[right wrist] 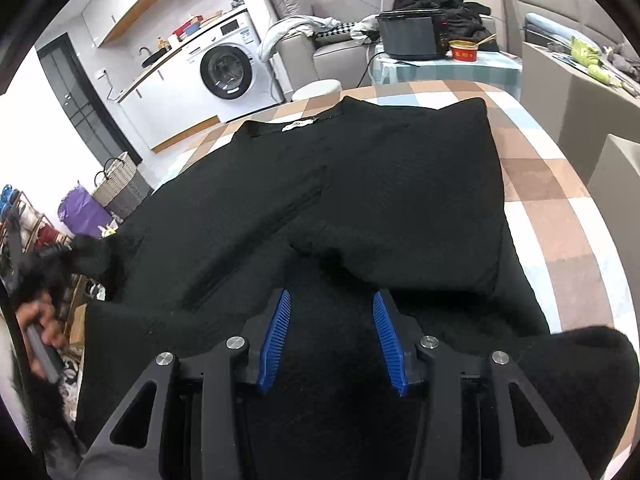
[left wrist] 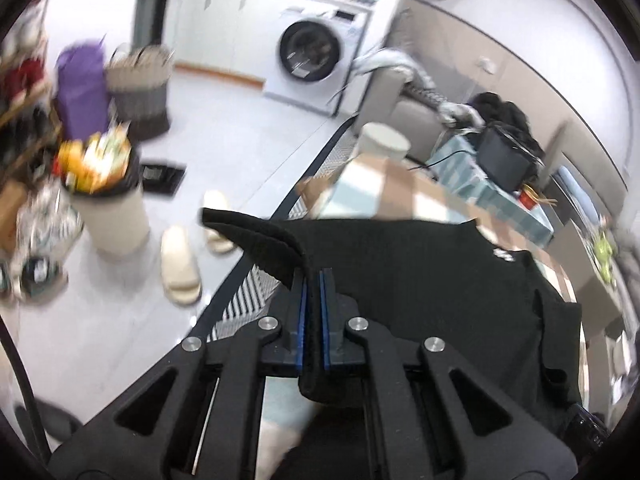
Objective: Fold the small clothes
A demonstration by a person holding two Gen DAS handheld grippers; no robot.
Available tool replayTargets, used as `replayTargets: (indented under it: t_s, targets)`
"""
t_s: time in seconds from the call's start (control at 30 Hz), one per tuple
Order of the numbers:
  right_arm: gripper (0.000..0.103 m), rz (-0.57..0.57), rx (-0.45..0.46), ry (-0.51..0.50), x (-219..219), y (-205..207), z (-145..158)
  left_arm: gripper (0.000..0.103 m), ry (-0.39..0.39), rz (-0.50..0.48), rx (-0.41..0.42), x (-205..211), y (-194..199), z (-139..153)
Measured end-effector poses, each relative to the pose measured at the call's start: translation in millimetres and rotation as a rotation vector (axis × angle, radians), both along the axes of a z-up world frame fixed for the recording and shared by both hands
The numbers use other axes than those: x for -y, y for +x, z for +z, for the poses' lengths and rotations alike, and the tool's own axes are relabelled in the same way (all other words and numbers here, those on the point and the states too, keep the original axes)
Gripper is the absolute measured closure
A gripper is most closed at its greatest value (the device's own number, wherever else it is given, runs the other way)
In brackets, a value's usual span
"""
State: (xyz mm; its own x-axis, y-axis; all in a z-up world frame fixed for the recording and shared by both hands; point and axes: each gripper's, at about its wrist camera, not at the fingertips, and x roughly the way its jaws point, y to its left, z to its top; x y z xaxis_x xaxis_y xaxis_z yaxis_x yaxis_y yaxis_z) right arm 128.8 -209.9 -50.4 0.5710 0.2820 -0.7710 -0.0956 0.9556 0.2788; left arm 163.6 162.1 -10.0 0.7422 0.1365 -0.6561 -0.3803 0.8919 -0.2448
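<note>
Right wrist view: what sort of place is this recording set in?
Most likely a lived-in home, an open living and laundry area. A front-loading washing machine stands under a counter, a sofa strewn with clothes sits behind, and the black garment lies on a table with a checked cloth.

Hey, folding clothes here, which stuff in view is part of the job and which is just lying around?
Part of the job:
black garment
checked tabletop
left tool, shut on the garment's edge
right tool, over the garment

Just lying about:
washing machine
slippers
full bin
woven basket
red bowl

Black garment (right wrist: 360, 184), brown-checked tablecloth (right wrist: 560, 208)
</note>
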Motion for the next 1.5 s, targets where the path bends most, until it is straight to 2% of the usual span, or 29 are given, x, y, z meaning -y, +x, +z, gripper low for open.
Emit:
replayTargets:
  t_s: [0.07, 0.2, 0.33, 0.47, 0.57, 0.6, 0.63, 0.67, 0.73, 0.8, 0.83, 0.93, 1.07, 1.17, 1.27, 1.3, 1.37, 1.43, 1.47, 1.5]
  targets:
    - [0.059, -0.020, -0.005, 0.019, 1.8, -2.4, 0.1, 0.100, 0.040, -0.069, 0.030, 27.1, 13.7, 17.9]
    - [0.059, -0.034, 0.018, 0.056, 9.9, -8.1, 5.2, 0.100, 0.055, -0.221, 0.040, 90.3, 38.3, 33.8]
    - [0.058, -0.058, 0.035, 0.066, 19.9, -9.8, 10.3, 0.100, 0.048, -0.348, 0.002, 147.4, 58.2, 25.3]
    - [0.057, -0.055, 0.041, 0.087, 25.3, -12.0, 11.5, 0.100, 0.030, -0.404, -0.066, 186.4, 67.6, 8.8]
    - [0.057, -0.043, 0.032, 0.088, 26.1, -11.5, 8.4, 0.099, 0.055, -0.444, -0.117, 207.3, 64.0, -6.1]
    - [0.057, -0.045, 0.026, 0.091, 26.8, -11.1, 7.1, 0.093, 0.060, -0.452, -0.139, 212.7, 65.9, -10.2]
    - [0.057, -0.046, 0.021, 0.092, 27.7, -10.3, 5.7, 0.079, 0.060, -0.458, -0.154, 213.5, 66.8, -18.3]
    - [0.057, -0.046, 0.016, 0.093, 28.8, -8.9, 4.4, 0.071, 0.051, -0.470, -0.177, 216.1, 66.2, -23.4]
    - [0.057, -0.049, 0.008, 0.087, 30.0, -6.8, 3.2, 0.051, 0.043, -0.464, -0.164, 213.6, 60.7, -28.7]
    - [0.056, -0.044, 0.008, 0.088, 31.0, -6.1, 3.4, 0.038, 0.053, -0.445, -0.141, 208.5, 54.4, -25.9]
    - [0.056, -0.045, 0.006, 0.086, 31.8, -5.7, 3.5, 0.033, 0.054, -0.436, -0.127, 202.8, 49.1, -22.0]
    - [0.055, -0.043, 0.006, 0.079, 32.8, -4.3, 3.8, 0.032, 0.051, -0.382, -0.099, 178.0, 35.2, -10.3]
    - [0.052, -0.032, 0.006, 0.060, 28.9, -2.4, 4.9, 0.024, 0.060, -0.250, -0.083, 125.6, 19.0, -6.7]
    - [0.052, -0.028, 0.001, 0.038, 25.6, -1.0, 3.5, 0.024, 0.002, -0.193, -0.125, 89.9, 24.9, -22.2]
    - [0.052, -0.030, -0.015, 0.021, 23.2, 0.8, 1.3, 0.026, -0.060, -0.185, -0.155, 70.6, 41.8, -40.9]
    - [0.052, -0.034, -0.020, 0.014, 22.4, 1.5, 0.9, 0.032, -0.066, -0.184, -0.165, 67.7, 48.7, -46.9]
    - [0.052, -0.037, -0.025, 0.002, 20.8, 2.4, 1.0, 0.051, -0.070, -0.188, -0.203, 64.0, 66.7, -59.4]
    - [0.052, -0.046, -0.028, -0.012, 19.8, 3.0, 1.2, 0.090, -0.084, -0.196, -0.208, 63.0, 78.8, -66.7]
    - [0.052, -0.050, -0.030, -0.014, 19.9, 3.4, 1.3, 0.097, -0.095, -0.205, -0.195, 64.3, 82.9, -66.4]
    - [0.052, -0.053, -0.030, -0.014, 20.1, 3.7, 1.7, 0.100, -0.113, -0.231, -0.166, 68.1, 86.6, -61.9]
